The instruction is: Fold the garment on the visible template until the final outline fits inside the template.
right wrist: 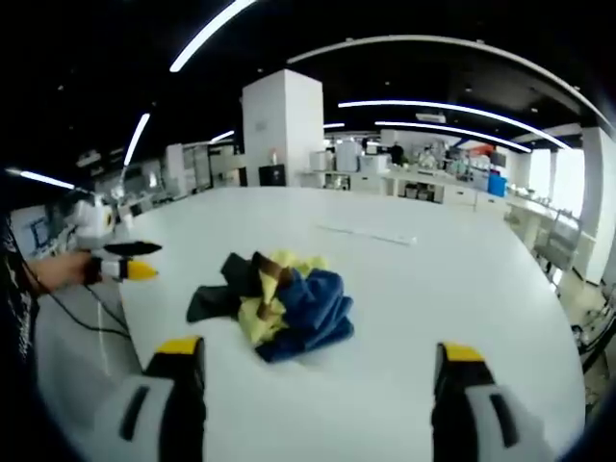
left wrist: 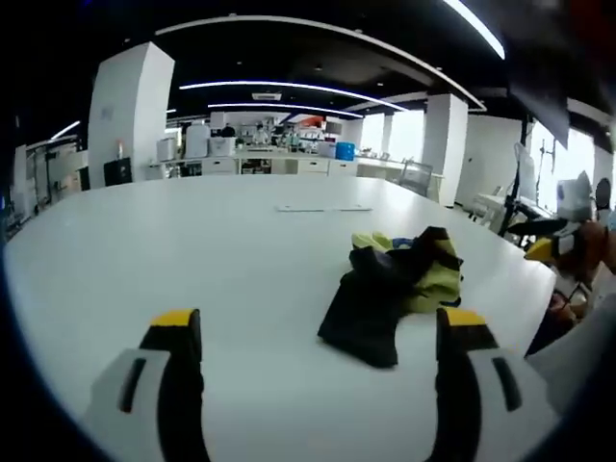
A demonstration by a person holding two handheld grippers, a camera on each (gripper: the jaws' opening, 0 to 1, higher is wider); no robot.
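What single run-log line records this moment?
garment: crumpled heap on white table, unfolded | left gripper: open, empty | right gripper: open, empty | stage: not started

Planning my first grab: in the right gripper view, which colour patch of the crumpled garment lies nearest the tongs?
The blue patch, at the bundle's near right side; the yellow sits mid-bundle and the black trails left.

Garment (left wrist: 390,289) bunched into a heap on the white table (left wrist: 192,250), so sleeves, collar and overall cut lost in its own folds; same heap in the right gripper view (right wrist: 279,303), with its underside pressed out of sight. Thin pale strip (left wrist: 322,207) farther along the table too small and faint to identify, also seen as (right wrist: 366,234). Left gripper (right wrist: 125,268) at the right gripper view's left edge, too small to judge its jaws.
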